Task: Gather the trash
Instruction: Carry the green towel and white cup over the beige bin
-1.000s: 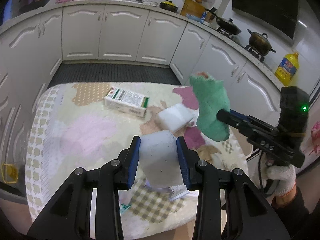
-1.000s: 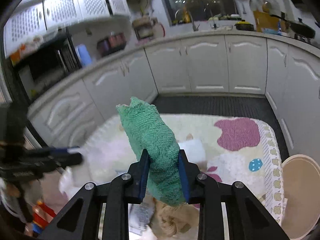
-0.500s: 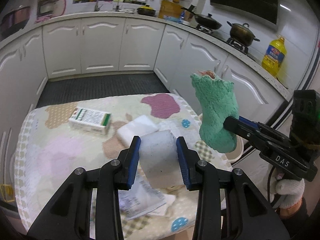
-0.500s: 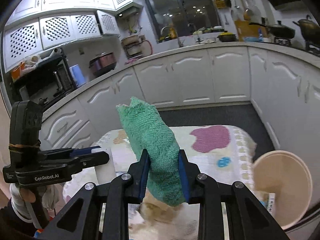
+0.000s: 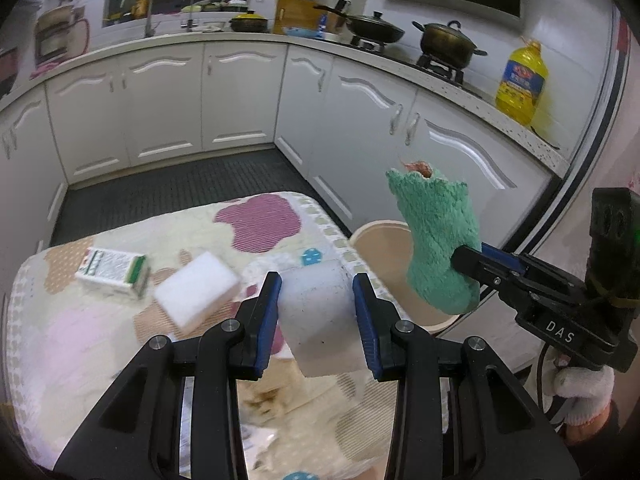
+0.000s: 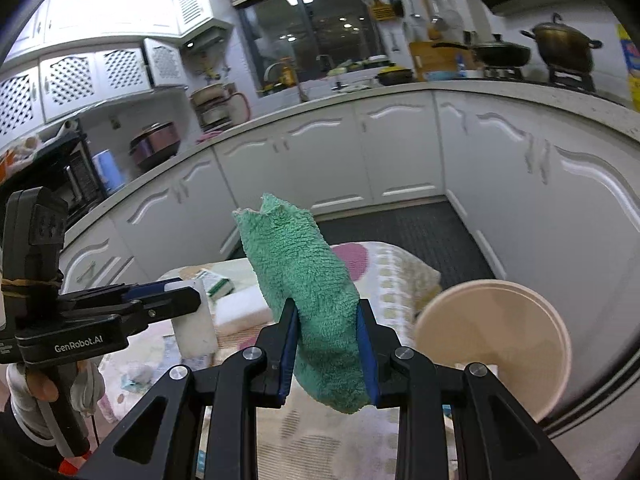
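My left gripper [image 5: 316,312] is shut on a white sponge block [image 5: 318,320], held above the table's right edge; the block also shows in the right wrist view [image 6: 196,324]. My right gripper [image 6: 326,344] is shut on a green fuzzy cloth [image 6: 304,292], which also shows in the left wrist view [image 5: 438,244], held above a beige round bin [image 6: 496,344] beside the table. The bin's rim also shows in the left wrist view [image 5: 380,226]. On the patterned tablecloth [image 5: 80,340] lie a white sponge [image 5: 196,294], a green-and-white carton [image 5: 114,274] and crumpled paper scraps [image 5: 264,396].
White kitchen cabinets [image 5: 232,96] curve around the table, with a dark floor mat [image 5: 172,188] between. Pots [image 5: 446,42] and a yellow oil bottle [image 5: 520,80] stand on the counter at the right.
Both grippers have swung right toward the bin, keeping their loads. The bin has come into the left wrist view and grown larger in the right wrist view.
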Tool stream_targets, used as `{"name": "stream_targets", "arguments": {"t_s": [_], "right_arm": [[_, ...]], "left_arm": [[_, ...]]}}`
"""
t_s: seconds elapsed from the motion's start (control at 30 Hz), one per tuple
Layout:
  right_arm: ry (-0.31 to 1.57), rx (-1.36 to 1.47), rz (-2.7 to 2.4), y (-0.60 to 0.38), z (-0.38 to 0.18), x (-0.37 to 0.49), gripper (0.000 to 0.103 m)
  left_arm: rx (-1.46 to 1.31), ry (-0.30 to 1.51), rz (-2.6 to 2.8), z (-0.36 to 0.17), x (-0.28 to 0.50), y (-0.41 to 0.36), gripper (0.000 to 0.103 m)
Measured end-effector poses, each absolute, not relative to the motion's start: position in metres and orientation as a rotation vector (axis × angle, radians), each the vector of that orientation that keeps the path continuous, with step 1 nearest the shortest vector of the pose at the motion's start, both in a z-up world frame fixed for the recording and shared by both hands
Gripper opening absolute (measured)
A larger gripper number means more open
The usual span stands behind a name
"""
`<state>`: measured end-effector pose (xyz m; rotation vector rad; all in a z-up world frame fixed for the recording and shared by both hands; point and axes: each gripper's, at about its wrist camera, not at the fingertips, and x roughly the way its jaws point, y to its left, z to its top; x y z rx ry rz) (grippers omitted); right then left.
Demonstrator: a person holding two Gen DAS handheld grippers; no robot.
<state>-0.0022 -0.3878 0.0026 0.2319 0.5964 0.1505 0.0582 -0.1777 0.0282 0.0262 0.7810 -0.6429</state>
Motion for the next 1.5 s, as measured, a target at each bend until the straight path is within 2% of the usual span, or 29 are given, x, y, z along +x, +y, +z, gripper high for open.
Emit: {"name": "stream_targets", "arguments": {"t_s": [0.57, 0.87, 1.5], "right_arm": [[0.629, 0.312, -0.039, -0.474, -0.028, -0.023, 0.027], [0.689, 0.377, -0.119, -0.512, -0.065, -0.021, 0.027], [0.817, 0.456, -0.234, -0.547, -0.125, 0.006, 0.027]], "left_arm": [[0.058, 0.868, -0.756, -0.002, 0.079, -0.282, 0.034], [0.051, 0.939, -0.786, -0.028, 0.095, -0.331, 0.034], [0.109, 0.977, -0.741, -0.074, 0.113, -0.383, 0.035]]}}
